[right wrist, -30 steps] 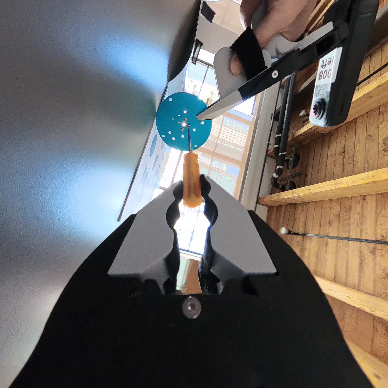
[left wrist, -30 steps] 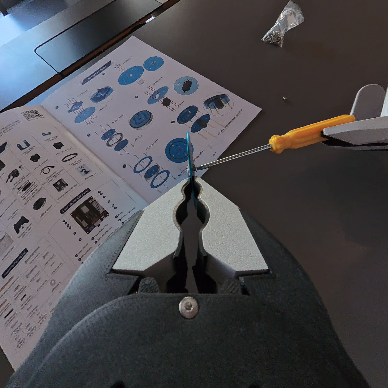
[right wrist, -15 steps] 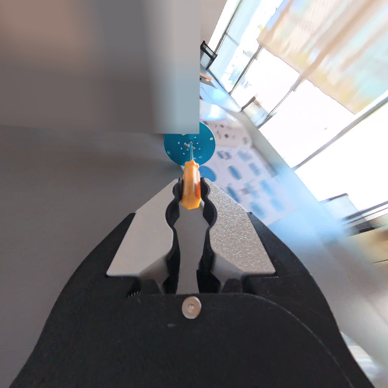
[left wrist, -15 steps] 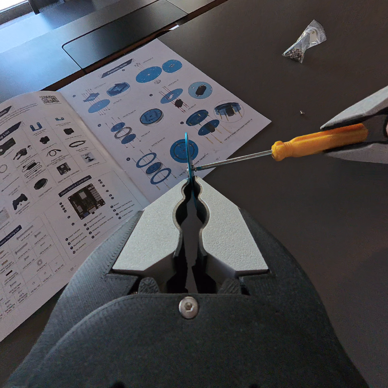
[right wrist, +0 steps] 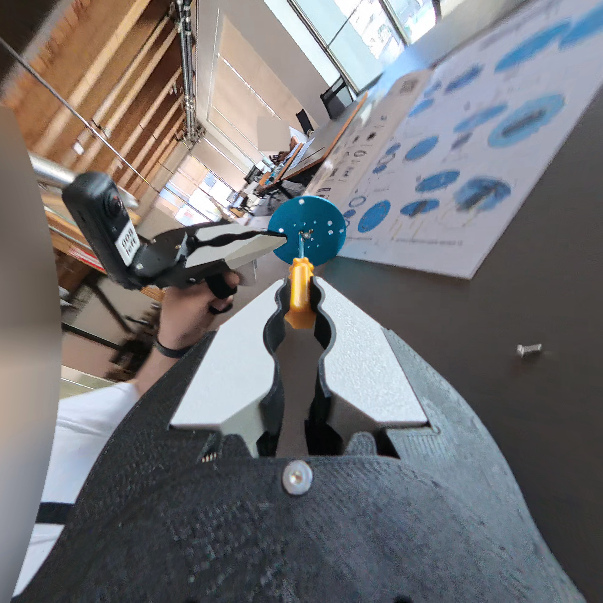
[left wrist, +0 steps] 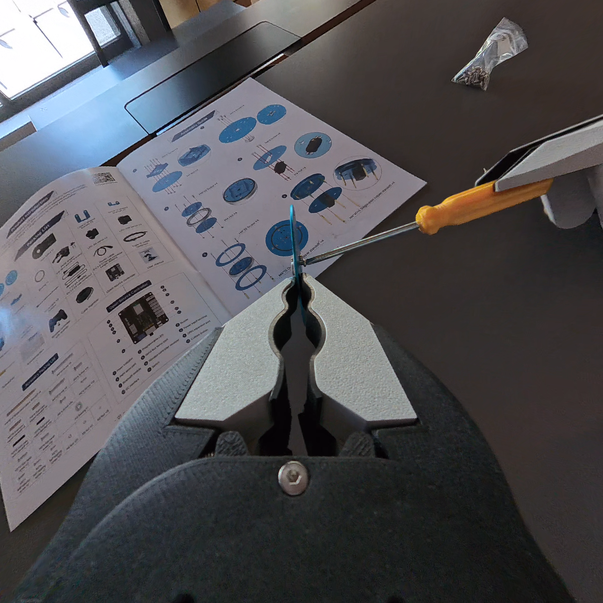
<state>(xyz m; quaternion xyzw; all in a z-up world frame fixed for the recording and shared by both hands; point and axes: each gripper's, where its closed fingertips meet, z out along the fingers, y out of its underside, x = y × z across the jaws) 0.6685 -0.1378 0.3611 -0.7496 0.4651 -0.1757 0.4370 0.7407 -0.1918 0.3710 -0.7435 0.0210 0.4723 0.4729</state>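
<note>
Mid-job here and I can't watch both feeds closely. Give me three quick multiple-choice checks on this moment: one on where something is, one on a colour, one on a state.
1. Where does the screwdriver tip sit?
A. on the bag of screws
B. at a screw near the centre of the blue disc
C. on the open booklet

2. What colour is the screwdriver handle?
A. red
B. black
C. orange

3. How is the left gripper?
A. shut on the disc's edge
B. wide open
C. lying on the table

Answers: 1 B, the shaft ends at the disc's middle holes. 2 C, orange shows in the right gripper. 3 A, its fingers pinch the disc, held edge-on.
</note>
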